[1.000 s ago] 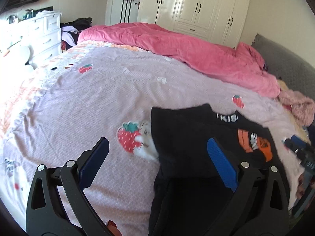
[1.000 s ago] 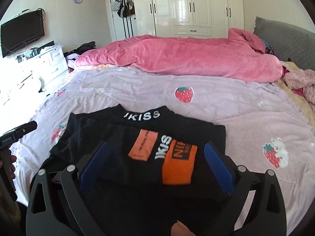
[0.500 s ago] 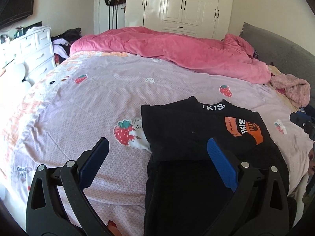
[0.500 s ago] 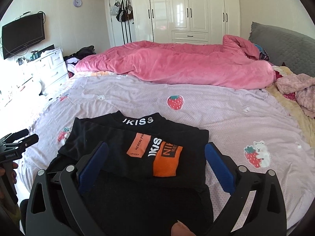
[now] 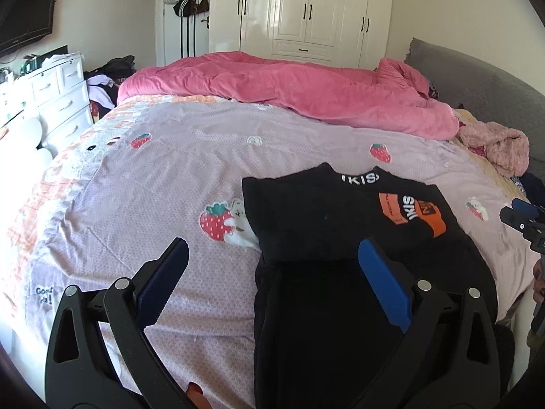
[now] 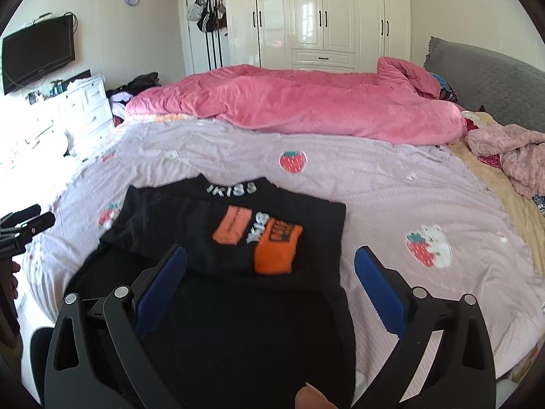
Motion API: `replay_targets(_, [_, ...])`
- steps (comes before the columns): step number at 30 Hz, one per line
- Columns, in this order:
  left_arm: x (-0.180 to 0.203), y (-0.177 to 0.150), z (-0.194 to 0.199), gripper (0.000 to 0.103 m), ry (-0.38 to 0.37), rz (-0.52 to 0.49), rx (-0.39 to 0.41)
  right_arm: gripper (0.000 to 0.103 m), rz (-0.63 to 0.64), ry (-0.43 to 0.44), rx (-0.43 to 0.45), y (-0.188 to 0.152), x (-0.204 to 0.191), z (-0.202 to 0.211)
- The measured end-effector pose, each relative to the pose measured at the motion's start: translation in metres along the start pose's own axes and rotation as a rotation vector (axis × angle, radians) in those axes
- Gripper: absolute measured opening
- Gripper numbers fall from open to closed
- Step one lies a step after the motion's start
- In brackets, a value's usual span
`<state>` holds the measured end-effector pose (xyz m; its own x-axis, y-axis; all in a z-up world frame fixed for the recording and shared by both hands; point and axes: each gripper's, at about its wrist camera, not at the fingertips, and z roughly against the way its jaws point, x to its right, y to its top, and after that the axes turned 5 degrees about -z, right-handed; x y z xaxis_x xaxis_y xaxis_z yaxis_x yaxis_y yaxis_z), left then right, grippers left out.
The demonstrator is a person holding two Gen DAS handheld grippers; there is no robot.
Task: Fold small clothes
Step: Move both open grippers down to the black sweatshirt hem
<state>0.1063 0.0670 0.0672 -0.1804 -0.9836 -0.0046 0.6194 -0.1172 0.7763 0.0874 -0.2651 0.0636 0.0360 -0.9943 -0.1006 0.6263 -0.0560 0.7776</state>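
A small black garment (image 5: 340,225) with white collar lettering and an orange patch (image 6: 272,242) lies partly folded on the lilac strawberry-print bedsheet (image 5: 170,170), its lower part hanging over the bed's near edge. My left gripper (image 5: 272,266) hovers open above the garment's left edge, holding nothing. My right gripper (image 6: 270,272) is open too, above the garment's lower right part, nothing between its blue pads (image 6: 381,293). The right gripper's tip (image 5: 521,214) shows at the right edge of the left wrist view; the left gripper's tip (image 6: 24,228) shows at the left of the right wrist view.
A pink duvet (image 6: 299,102) is bunched across the far side of the bed. Pink fluffy clothes (image 6: 511,156) lie at the right by the grey headboard (image 6: 483,81). A white dresser (image 5: 51,99) stands left, a white wardrobe (image 6: 323,17) behind.
Both grippers have pulled back and risen from the garment, so it looks smaller and farther away. Both stay open. The garment itself has not moved.
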Motion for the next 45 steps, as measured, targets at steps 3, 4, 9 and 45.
replay_targets(3, [0.005, -0.011, -0.002, 0.094, -0.001, -0.011, -0.017, 0.098, -0.02, -0.01, -0.016, -0.012, 0.008, 0.003])
replay_targets(4, [0.007, -0.015, -0.003, 0.094, -0.003, -0.017, -0.027, 0.098, -0.029, -0.014, -0.023, -0.017, 0.012, 0.003])
replay_targets(9, [0.01, -0.032, -0.007, 0.094, -0.009, -0.04, -0.058, 0.098, -0.055, -0.051, -0.063, -0.039, 0.032, 0.004])
replay_targets(45, [0.001, -0.129, -0.009, 0.089, -0.082, 0.012, -0.291, 0.098, -0.112, -0.073, -0.257, -0.14, 0.072, -0.002])
